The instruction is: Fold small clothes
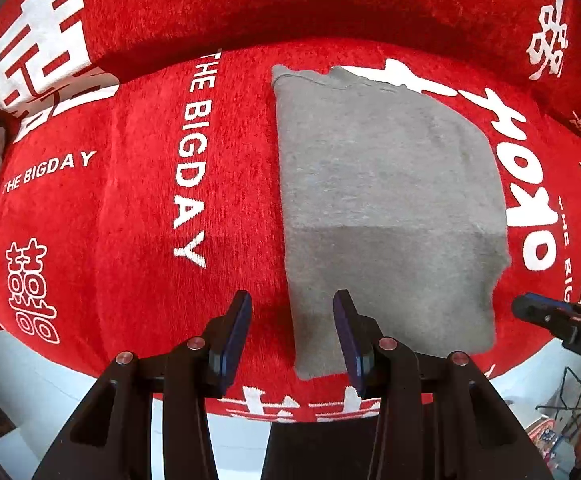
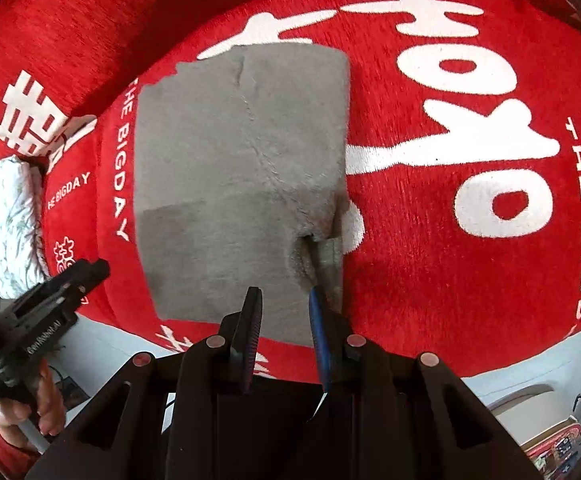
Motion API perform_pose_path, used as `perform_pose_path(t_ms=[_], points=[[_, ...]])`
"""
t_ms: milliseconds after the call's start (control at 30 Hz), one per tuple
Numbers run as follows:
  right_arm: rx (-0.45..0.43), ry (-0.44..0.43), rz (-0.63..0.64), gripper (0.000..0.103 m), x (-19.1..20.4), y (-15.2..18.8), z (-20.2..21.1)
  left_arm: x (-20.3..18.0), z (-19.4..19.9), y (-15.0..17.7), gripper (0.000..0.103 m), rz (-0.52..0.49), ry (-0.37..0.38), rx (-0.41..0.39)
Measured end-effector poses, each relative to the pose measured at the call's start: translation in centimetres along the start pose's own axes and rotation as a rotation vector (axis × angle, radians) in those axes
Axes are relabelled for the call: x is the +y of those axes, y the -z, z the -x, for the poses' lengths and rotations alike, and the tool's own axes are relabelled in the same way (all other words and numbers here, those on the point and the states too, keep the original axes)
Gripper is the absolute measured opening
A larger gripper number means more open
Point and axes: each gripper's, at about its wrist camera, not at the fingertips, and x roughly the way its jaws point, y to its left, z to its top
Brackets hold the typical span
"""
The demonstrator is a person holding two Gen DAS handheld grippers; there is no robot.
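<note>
A small grey garment (image 1: 386, 200) lies folded into a rough rectangle on the red printed blanket (image 1: 130, 200). My left gripper (image 1: 292, 300) is open and empty, hovering over the garment's near left edge. In the right wrist view the same grey garment (image 2: 230, 168) fills the middle, with a bunched fold at its near right edge. My right gripper (image 2: 286, 296) is open and empty just above the garment's near right corner. The right gripper's tip also shows in the left wrist view (image 1: 530, 310), and the left gripper shows in the right wrist view (image 2: 86, 272).
The red blanket (image 2: 450, 240) covers a cushioned seat with a raised back behind. A white floral cloth (image 2: 8, 224) lies at the left end. Pale floor (image 1: 30, 380) shows below the seat's front edge, and a wire stand (image 1: 570, 396) sits at the lower right.
</note>
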Motion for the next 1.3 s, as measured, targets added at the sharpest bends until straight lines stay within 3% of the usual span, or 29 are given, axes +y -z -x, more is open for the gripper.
perform_pose_path(t_ms=[33,133,167,200,233,267,367,500,600,767,1300], points=[[-0.005,0.001,0.001,0.029,0.1,0.1,0.3,-0.1,0.2,0.1,0.044,0.0,0.001,0.003],[-0.034,0.004,0.012,0.055,0.8,0.4,1.9,-0.4,0.8,0.2,0.044,-0.008,0.008,0.011],[-0.05,0.006,0.018,0.057,1.2,0.5,2.5,-0.6,1.1,0.3,0.045,-0.013,0.012,0.013],[-0.06,0.007,0.023,0.058,1.5,0.4,2.8,-0.7,1.3,0.4,0.061,-0.015,0.015,0.015],[-0.069,0.011,0.026,0.058,1.8,0.5,3.2,-0.8,1.7,0.4,0.092,-0.012,0.017,0.01],[-0.079,0.019,0.028,0.061,2.1,0.5,3.7,-0.9,2.3,0.5,0.1,-0.007,0.016,-0.013],[-0.1,0.036,0.029,0.077,2.5,0.5,4.6,-1.3,3.9,0.6,0.101,-0.024,-0.004,-0.068],[-0.142,0.099,0.043,0.083,3.5,0.6,5.8,-1.3,5.0,0.3,0.101,-0.013,-0.003,-0.073],[-0.152,0.129,0.05,0.103,3.7,0.6,6.3,-1.0,5.9,0.1,0.101,0.003,0.0,-0.081],[-0.178,0.193,0.066,0.103,4.2,0.9,6.7,-0.9,6.8,0.0,0.101,0.005,-0.038,-0.098],[-0.22,0.227,0.045,0.103,4.5,1.7,8.5,-1.3,8.2,0.4,0.101,0.003,-0.07,-0.131]])
